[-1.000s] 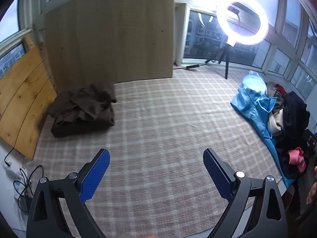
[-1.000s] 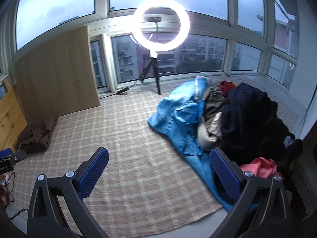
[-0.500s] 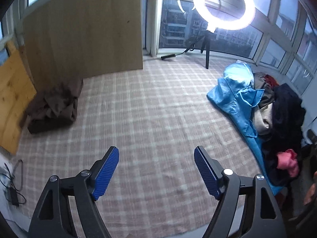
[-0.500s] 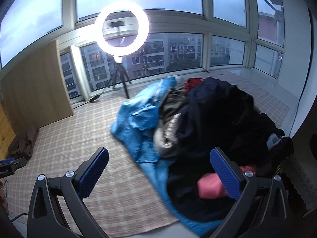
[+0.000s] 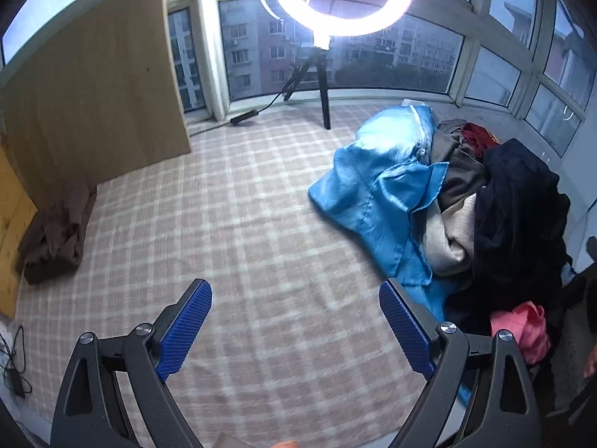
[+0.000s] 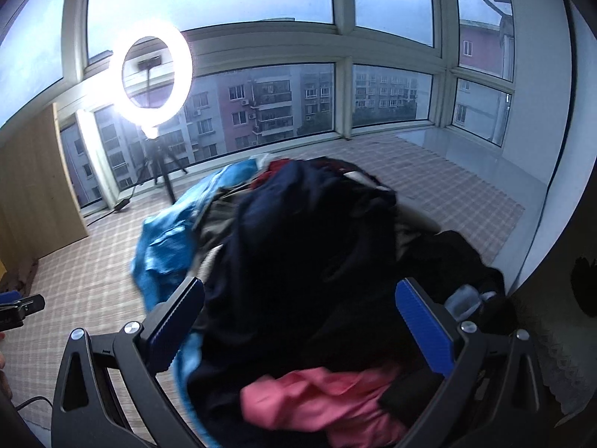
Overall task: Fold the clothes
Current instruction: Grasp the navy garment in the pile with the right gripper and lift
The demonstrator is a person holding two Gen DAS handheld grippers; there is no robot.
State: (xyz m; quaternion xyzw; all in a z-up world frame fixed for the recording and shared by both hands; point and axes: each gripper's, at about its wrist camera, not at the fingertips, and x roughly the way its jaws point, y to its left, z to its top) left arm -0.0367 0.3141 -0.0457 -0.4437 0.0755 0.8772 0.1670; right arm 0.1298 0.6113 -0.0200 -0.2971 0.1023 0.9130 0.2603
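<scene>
clothes pile right on rug | folded garment left

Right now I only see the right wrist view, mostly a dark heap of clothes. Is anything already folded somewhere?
Observer: Maybe. The left view shows a brown bundle on the checked mat, by the wooden boards, apart from the heap.
Operator: Is the left gripper holding anything?
Observer: No, the left gripper is open above bare mat.
Operator: What's under the dark clothes?
Observer: A beige knit shows beside the blue satin garment.
</scene>
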